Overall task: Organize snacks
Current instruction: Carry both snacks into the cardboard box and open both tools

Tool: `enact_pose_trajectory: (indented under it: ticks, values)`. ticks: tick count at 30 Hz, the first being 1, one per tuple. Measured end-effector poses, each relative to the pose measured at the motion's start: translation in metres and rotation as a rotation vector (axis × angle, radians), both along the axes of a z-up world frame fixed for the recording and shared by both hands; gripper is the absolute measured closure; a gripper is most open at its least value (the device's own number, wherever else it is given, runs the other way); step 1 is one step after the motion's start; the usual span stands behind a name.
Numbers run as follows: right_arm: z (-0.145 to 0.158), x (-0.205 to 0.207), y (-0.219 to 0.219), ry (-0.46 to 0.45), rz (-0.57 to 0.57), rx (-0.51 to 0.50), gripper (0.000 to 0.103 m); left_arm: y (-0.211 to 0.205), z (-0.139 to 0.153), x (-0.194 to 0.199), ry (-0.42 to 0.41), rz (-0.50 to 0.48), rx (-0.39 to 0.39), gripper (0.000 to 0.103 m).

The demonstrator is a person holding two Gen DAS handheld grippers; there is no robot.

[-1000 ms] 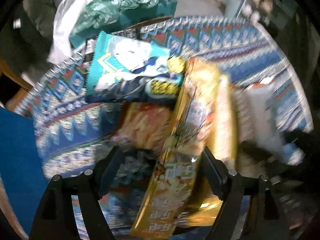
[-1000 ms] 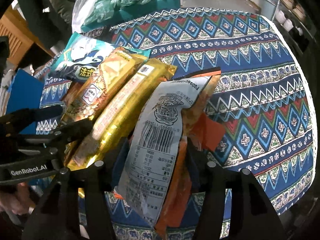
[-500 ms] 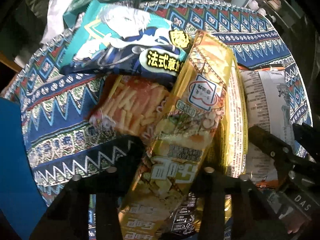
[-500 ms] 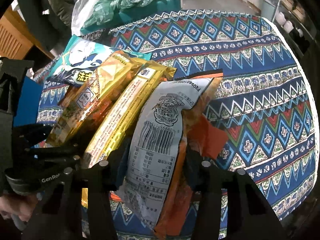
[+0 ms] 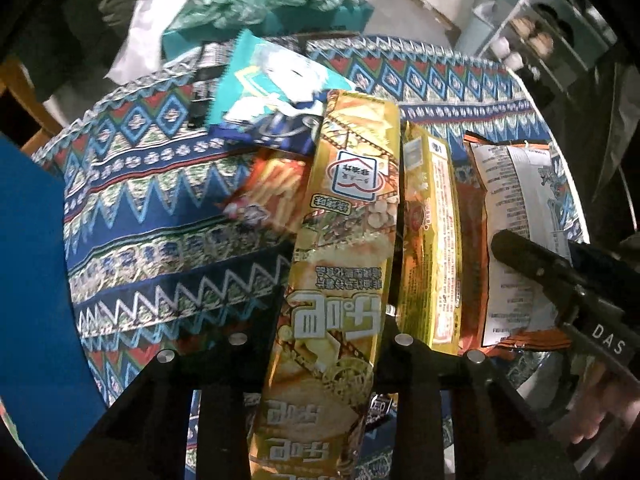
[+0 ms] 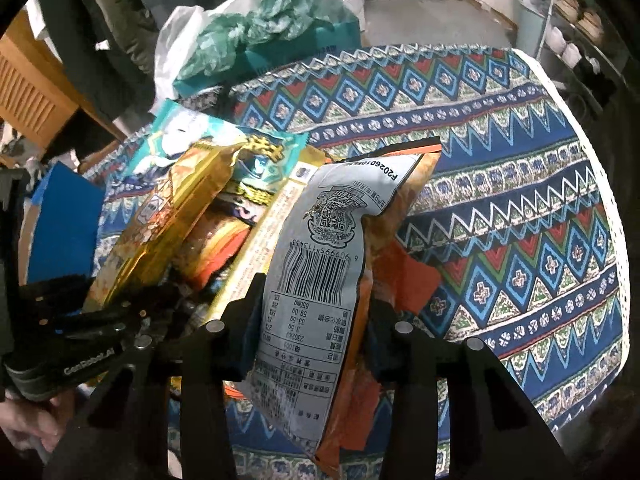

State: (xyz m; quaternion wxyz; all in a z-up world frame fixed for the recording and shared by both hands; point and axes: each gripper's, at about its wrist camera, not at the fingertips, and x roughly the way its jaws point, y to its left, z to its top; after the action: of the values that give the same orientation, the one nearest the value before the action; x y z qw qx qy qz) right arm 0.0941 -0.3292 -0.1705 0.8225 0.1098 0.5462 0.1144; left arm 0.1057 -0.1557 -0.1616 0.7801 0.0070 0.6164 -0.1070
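Observation:
A long gold snack pack [image 5: 348,216] runs up between the fingers of my left gripper [image 5: 334,300]. Its jaws are closing and the pads press on the pack's sides. The pack's far end hangs raised over a red fries bag [image 5: 272,192] and a teal cartoon bag [image 5: 272,92]. A second gold pack [image 5: 430,240] lies beside it on the cloth. My right gripper [image 6: 314,300] has its jaws closing on an orange bag with a grey barcode label [image 6: 320,248], pads against both sides. The left gripper [image 6: 100,312] and its raised gold pack [image 6: 168,232] show at the left.
A round table under a blue patterned cloth [image 6: 500,160] carries the pile. A flat blue object [image 5: 28,280] lies at the left edge. A teal box with crumpled green plastic [image 6: 256,28] stands at the back. A person's hand [image 5: 592,412] holds the right gripper.
Both grippers' jaws have closed in on their packs. The left gripper has tipped the gold pack's far end up off the pile. The orange bag has barely moved.

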Motion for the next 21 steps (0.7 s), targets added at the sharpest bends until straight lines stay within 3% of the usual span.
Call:
enact_pose_trajectory:
  ticks: [12, 21]
  values:
    - [0.036, -0.006, 0.022, -0.075, 0.04, 0.018, 0.063, 0.031, 0.041, -0.023, -0.129, 0.077, -0.037, 0.073]
    - [0.052, -0.007, 0.042, -0.117, 0.079, 0.011, 0.063, 0.056, 0.057, -0.038, -0.162, 0.121, -0.062, 0.073]
